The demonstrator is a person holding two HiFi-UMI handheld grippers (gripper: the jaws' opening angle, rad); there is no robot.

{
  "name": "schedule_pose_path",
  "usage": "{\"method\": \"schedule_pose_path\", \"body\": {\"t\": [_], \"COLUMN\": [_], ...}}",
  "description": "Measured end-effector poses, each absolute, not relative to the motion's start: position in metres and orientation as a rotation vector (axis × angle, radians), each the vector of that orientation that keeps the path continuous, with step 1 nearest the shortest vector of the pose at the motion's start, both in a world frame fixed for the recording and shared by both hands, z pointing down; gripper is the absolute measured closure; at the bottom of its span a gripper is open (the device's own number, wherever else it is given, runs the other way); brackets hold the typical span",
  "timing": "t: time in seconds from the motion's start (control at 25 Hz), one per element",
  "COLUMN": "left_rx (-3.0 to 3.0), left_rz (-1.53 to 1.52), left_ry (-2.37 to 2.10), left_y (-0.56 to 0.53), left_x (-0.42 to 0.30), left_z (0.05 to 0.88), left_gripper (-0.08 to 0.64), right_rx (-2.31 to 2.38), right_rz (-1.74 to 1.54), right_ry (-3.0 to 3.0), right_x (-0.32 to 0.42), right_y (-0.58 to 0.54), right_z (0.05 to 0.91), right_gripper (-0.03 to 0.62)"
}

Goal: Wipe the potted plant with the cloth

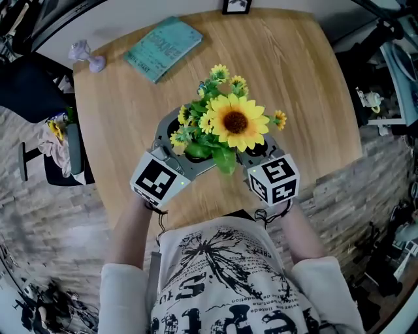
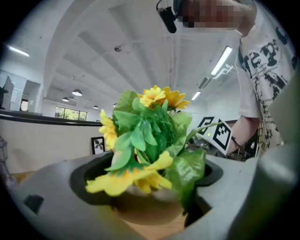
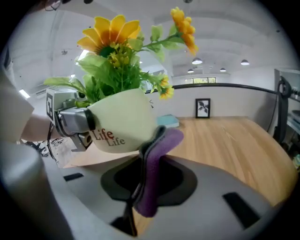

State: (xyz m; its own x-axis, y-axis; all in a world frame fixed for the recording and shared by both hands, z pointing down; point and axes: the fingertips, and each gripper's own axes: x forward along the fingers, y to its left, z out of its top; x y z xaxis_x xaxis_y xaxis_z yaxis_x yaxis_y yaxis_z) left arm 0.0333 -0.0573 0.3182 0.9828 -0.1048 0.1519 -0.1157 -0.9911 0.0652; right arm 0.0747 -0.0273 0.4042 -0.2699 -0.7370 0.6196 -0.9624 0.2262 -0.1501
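Observation:
The potted plant (image 1: pixel 225 124), yellow artificial flowers and green leaves in a white pot (image 3: pixel 122 122) printed "Life", hangs in the air above the wooden table (image 1: pixel 307 98). My left gripper (image 1: pixel 185 151) is shut on the pot; in the right gripper view its metal jaws (image 3: pixel 70 119) clasp the pot's left side. In the left gripper view the pot (image 2: pixel 145 201) fills the space between the jaws, under the leaves. My right gripper (image 3: pixel 140 187) is shut on a purple cloth (image 3: pixel 157 164), whose upper end stands against the pot's lower right side. In the head view the right gripper (image 1: pixel 256 150) sits just right of the plant.
A teal book (image 1: pixel 163 47) lies at the table's far left. A small pale dumbbell-shaped object (image 1: pixel 88 55) sits near the left corner. A framed picture (image 1: pixel 236 5) stands at the far edge. A chair with a rag (image 1: pixel 59 147) stands left of the table.

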Motion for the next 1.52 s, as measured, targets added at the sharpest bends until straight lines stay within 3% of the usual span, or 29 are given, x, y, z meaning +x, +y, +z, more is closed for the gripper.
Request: {"method": "schedule_pose_path", "body": {"t": [0.16,0.64,0.84,1.52], "left_rx": [3.037,3.035,3.02,3.059], "left_rz": [0.202,0.141,0.078,0.099], "left_ry": [-0.167,-0.242,-0.26,-0.395], "left_y": [-0.076,-0.087,-0.085,-0.086], "left_x": [0.022,0.014,0.014,0.015], "left_z": [0.307,0.293,0.284,0.286], "left_gripper": [0.055,0.055,0.055,0.057], "right_rx": [1.562,1.48,1.356,1.174], "right_rz": [0.611,0.719,0.58,0.724], "right_ry": [-2.16,-2.361,-2.429,-2.581], "right_x": [0.06,0.031,-0.003,0.014], "right_y": [-0.047,-0.06,-0.058,-0.025], "right_z": [0.391,0.381,0.373,0.371], "right_gripper": [0.514,0.515,0.515,0.517]}}
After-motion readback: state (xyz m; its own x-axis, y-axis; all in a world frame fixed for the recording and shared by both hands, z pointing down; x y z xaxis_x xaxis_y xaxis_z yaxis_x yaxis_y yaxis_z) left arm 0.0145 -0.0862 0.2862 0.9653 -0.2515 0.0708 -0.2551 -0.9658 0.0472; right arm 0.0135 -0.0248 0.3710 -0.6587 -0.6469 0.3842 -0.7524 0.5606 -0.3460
